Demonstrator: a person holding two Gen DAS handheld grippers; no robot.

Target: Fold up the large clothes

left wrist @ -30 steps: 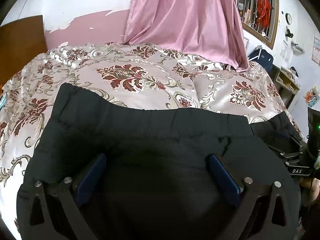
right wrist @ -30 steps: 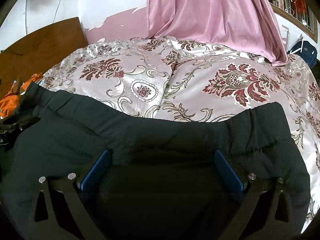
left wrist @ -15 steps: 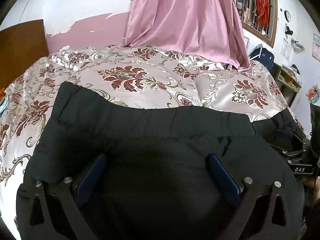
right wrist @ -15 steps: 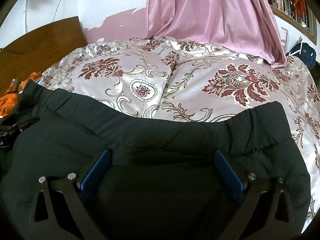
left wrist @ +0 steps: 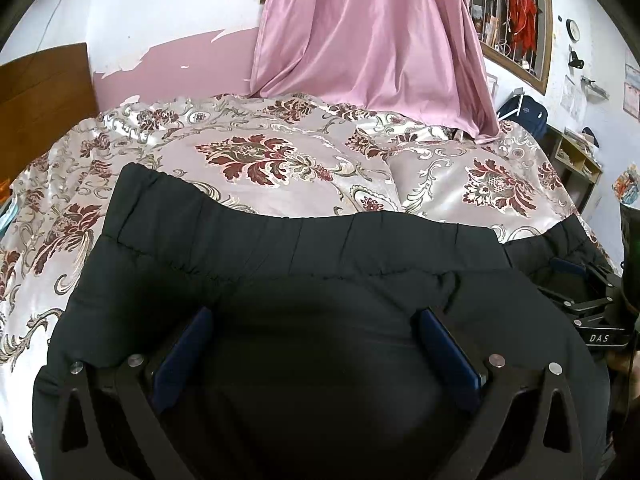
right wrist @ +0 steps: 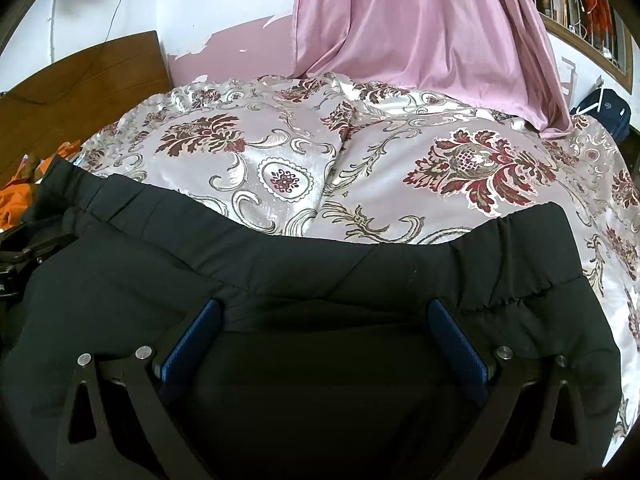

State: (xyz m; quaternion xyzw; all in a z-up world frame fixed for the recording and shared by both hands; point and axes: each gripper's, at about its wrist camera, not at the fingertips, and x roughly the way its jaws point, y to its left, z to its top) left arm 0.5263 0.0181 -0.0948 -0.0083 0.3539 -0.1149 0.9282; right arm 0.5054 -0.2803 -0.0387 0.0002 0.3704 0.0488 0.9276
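Observation:
A large black garment (left wrist: 304, 256) with a gathered elastic band along its far edge lies spread on the bed, and it fills the lower half of the right wrist view (right wrist: 320, 272) too. My left gripper (left wrist: 312, 316) rests low over the cloth, open, its blue pads (left wrist: 188, 344) wide apart with black fabric bulging between them. My right gripper (right wrist: 325, 308) is also open over the same garment, further right. Each gripper shows at the edge of the other's view: the right gripper (left wrist: 592, 308), the left gripper (right wrist: 20, 252).
The bed carries a shiny floral bedspread (left wrist: 280, 160). A pink curtain (left wrist: 372, 40) hangs onto its far side. A wooden headboard (right wrist: 80, 76) stands at the left, with orange cloth (right wrist: 16, 200) beside it. Shelves and a blue bag (left wrist: 524, 108) sit at the right.
Both views have tilted up slightly, with the wall and curtain taking more of the frame. The garment lies about as before, and both grippers' fingers stay equally wide apart.

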